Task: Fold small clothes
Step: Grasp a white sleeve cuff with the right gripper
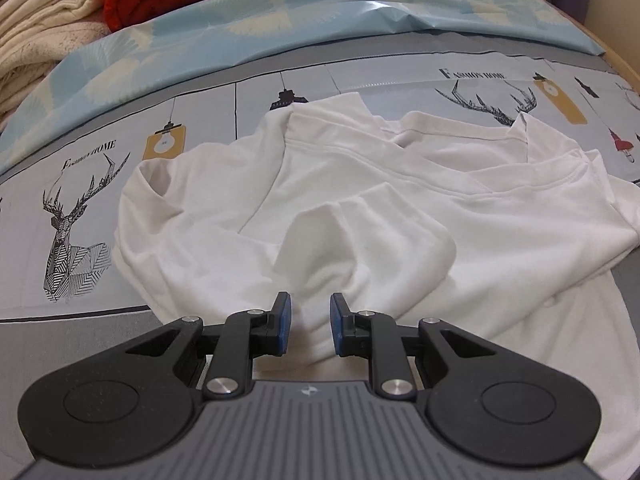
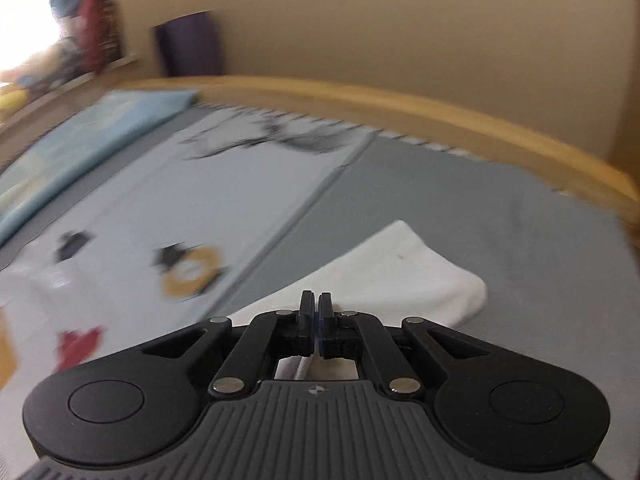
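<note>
A: Shirt [image 1: 320, 200] is lying crumpled just ahead of the left gripper [image 1: 310, 320], whose jaws are sitting apart, gripping nothing.

B: Right gripper [image 2: 316, 322] is looking fully closed over a folded white cloth [image 2: 392, 272].

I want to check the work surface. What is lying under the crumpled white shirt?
The white shirt lies on a printed bedsheet with deer and lamp drawings. The sheet directly beneath it is covered, so anything there cannot be seen.

Soft indoor light; right view motion-blurred, fisheye-bent edges.
</note>
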### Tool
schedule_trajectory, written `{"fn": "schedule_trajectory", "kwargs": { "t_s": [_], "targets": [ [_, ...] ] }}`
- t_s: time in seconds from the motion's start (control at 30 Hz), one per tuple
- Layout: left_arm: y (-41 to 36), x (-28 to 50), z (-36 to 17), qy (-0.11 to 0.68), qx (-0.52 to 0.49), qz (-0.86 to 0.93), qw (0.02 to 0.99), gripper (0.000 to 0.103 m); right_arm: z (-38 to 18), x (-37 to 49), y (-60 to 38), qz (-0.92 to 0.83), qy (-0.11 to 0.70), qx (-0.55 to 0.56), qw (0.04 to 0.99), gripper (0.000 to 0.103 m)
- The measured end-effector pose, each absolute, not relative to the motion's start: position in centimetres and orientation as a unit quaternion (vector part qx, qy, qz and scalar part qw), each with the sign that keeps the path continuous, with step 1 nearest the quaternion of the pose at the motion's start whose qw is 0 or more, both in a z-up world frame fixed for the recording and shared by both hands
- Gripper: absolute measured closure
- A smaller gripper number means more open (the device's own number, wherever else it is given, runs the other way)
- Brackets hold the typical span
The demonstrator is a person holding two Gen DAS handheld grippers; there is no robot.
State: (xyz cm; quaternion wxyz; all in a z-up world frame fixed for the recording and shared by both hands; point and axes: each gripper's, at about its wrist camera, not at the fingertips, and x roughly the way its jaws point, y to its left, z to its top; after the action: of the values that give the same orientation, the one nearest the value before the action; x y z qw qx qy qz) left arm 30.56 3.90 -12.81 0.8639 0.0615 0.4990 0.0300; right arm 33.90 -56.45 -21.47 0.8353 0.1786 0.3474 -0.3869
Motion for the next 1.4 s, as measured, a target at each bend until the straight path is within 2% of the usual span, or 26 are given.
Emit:
{"fn": "schedule_trajectory", "kwargs": {
  "t_s": [0.23, 0.37, 0.4, 0.43, 0.53, 0.63, 0.7, 0.73, 1.07, 1.1, 1.17, 1.2, 1.23, 1.37, 1.4],
  "targets": [
    [3.6, 30.3, -12.6, 0.498, 0.061, 0.019, 0.865, 0.079, -20.9, 31.1, -59.2, -0.459, 0.325, 0.179, 0.807, 0.103],
    [3.6, 30.4, -12.4, 0.495, 0.056, 0.02, 0.867, 0.078, -21.0, 29.3, -60.7, -0.423, 0.328, 0.283, 0.796, 0.098],
    [3.6, 30.4, -12.3, 0.495, 0.055, 0.021, 0.867, 0.078, -21.4, 29.0, -60.9, -0.412, 0.337, 0.316, 0.785, 0.089],
    [3.5, 30.4, -12.3, 0.495, 0.053, 0.021, 0.867, 0.078, -22.0, 28.7, -61.2, -0.399, 0.347, 0.354, 0.771, 0.075],
    [3.3, 30.3, -12.2, 0.494, 0.053, 0.019, 0.868, 0.077, -22.5, 28.7, -60.9, -0.386, 0.348, 0.371, 0.77, 0.073],
    [3.2, 30.2, -12.2, 0.494, 0.054, 0.016, 0.868, 0.077, -22.6, 29.0, -60.9, -0.374, 0.341, 0.373, 0.777, 0.074],
    [3.2, 30.3, -12.2, 0.494, 0.053, 0.016, 0.868, 0.076, -23.0, 28.9, -61.2, -0.381, 0.337, 0.383, 0.771, 0.08],
    [3.2, 30.3, -12.2, 0.494, 0.053, 0.016, 0.867, 0.076, -23.0, 29.0, -61.3, -0.381, 0.338, 0.382, 0.771, 0.102],
    [3.7, 30.3, -12.6, 0.498, 0.056, 0.021, 0.865, 0.076, -23.6, 28.1, -63.8, -0.456, 0.33, 0.287, 0.775, 0.103],
    [3.9, 30.4, -12.5, 0.497, 0.052, 0.025, 0.866, 0.076, -23.2, 28.2, -63.5, -0.455, 0.33, 0.289, 0.775, 0.1],
    [4.1, 30.4, -12.2, 0.495, 0.043, 0.029, 0.868, 0.076, -22.6, 28.2, -62.9, -0.444, 0.319, 0.314, 0.776, 0.085],
    [4.1, 30.4, -12.1, 0.494, 0.041, 0.028, 0.868, 0.075, -22.4, 28.2, -62.4, -0.443, 0.318, 0.322, 0.774, 0.066],
    [4.1, 30.4, -12.1, 0.494, 0.04, 0.027, 0.868, 0.073, -22.3, 28.2, -62.1, -0.441, 0.318, 0.329, 0.772, 0.058],
    [4.2, 30.1, -11.9, 0.493, 0.041, 0.026, 0.869, 0.071, -23.0, 28.9, -60.7, -0.444, 0.345, 0.316, 0.764, 0.059],
    [4.4, 30.1, -11.9, 0.493, 0.039, 0.027, 0.869, 0.071, -23.2, 29.2, -60.5, -0.443, 0.355, 0.295, 0.768, 0.085]
  ]
}}
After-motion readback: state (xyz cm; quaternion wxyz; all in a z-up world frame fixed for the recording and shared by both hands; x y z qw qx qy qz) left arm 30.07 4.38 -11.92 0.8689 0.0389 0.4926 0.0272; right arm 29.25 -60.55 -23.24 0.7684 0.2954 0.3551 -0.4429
